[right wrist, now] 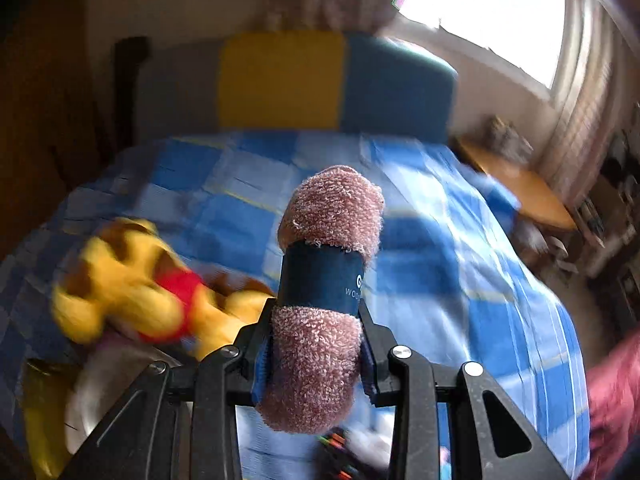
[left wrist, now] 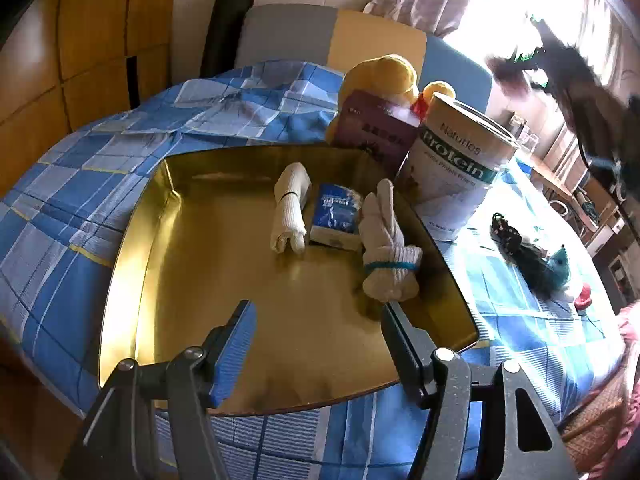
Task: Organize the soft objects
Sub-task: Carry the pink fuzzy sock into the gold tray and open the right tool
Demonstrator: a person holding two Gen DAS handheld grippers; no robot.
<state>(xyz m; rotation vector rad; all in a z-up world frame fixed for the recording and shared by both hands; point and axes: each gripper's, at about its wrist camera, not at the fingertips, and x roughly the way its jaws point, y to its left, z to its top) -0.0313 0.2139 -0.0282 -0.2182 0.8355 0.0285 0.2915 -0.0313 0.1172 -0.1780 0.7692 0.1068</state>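
**Pink towel roll lifted over the bed, gold tray waiting**

Left wrist view: the surface is a bed spread with a blue checked cover (left wrist: pixel 100 184), with a headboard (left wrist: pixel 332 36) in grey, yellow and blue panels, wooden panelling on the left and a bright curtained window on the right. One gold tray (left wrist: pixel 132 280) lies on the cover. In it are three things: one white rolled cloth (left wrist: pixel 290 208) held by a black band, one blue-and-white packet (left wrist: pixel 335 216) just beside it, and one bundle of white gloves (left wrist: pixel 386 244) tied with a blue band. Behind the tray stand one protein tin (left wrist: pixel 456 172), one purple box (left wrist: pixel 374 128) and one yellow plush toy (left wrist: pixel 380 76). To the right on the cover lie a dark patterned piece (left wrist: pixel 505 232) and a teal soft piece (left wrist: pixel 556 268). The left tongs (left wrist: pixel 320 344) hang over the near part of the tray, jaws apart with nothing between them.

Right wrist view: blurred. The same checked bed and three-panel headboard show, with a wooden side table (right wrist: pixel 520 192) by the window. The right tongs (right wrist: pixel 316 344) are clamped on one pink terry towel roll (right wrist: pixel 324 280) with a dark blue paper band, held above the bed. One yellow plush toy with red lies lower left.
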